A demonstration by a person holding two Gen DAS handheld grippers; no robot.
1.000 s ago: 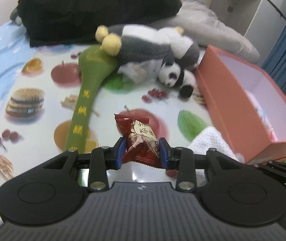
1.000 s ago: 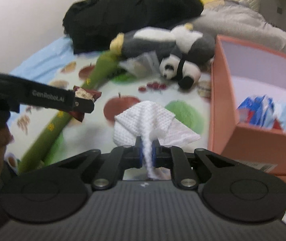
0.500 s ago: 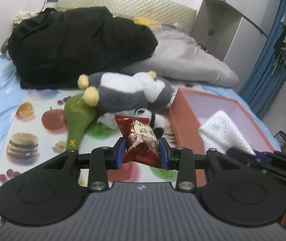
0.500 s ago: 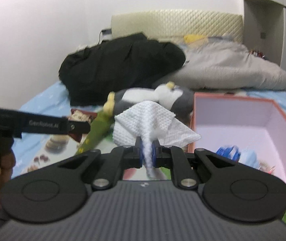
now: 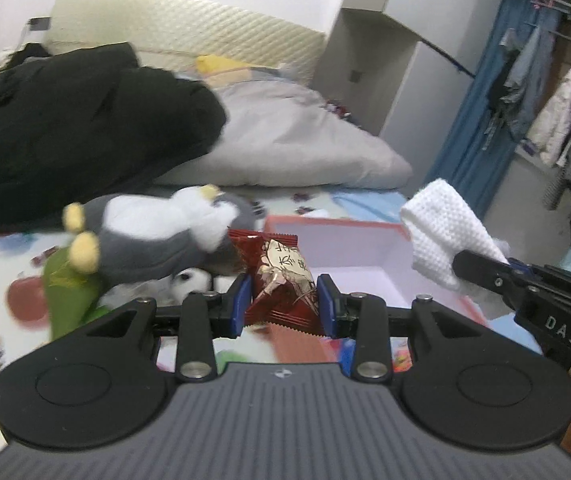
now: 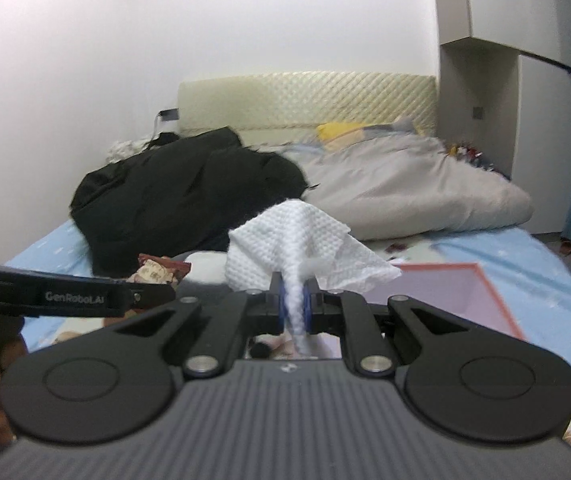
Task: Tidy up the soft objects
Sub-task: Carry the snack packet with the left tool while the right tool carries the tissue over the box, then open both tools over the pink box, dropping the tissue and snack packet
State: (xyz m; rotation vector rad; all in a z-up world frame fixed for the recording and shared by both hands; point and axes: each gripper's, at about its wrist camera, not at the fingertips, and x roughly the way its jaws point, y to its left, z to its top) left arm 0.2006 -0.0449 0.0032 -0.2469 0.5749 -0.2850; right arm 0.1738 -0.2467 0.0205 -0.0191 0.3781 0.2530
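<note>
My left gripper (image 5: 283, 306) is shut on a red snack packet (image 5: 281, 280), held in the air near the left rim of the coral box (image 5: 349, 228). My right gripper (image 6: 295, 306) is shut on a white textured cloth (image 6: 297, 236); it shows at the right of the left wrist view (image 5: 441, 240), above the box's right side. The box (image 6: 489, 284) has a pale pink inside. A grey and white plush (image 5: 153, 236), a small panda plush (image 5: 193, 278) and a green plush (image 5: 69, 296) lie left of the box on the fruit-print sheet.
A black coat (image 5: 77, 128) and a grey duvet (image 5: 297, 136) are piled at the head of the bed by the quilted headboard (image 6: 305, 100). A white wardrobe (image 5: 397, 52), a blue curtain and hanging clothes (image 5: 557, 112) stand to the right.
Both grippers have risen from the bed with their loads still held. Their views have tilted up from the sheet toward the headboard. The cloth now hangs over the box.
</note>
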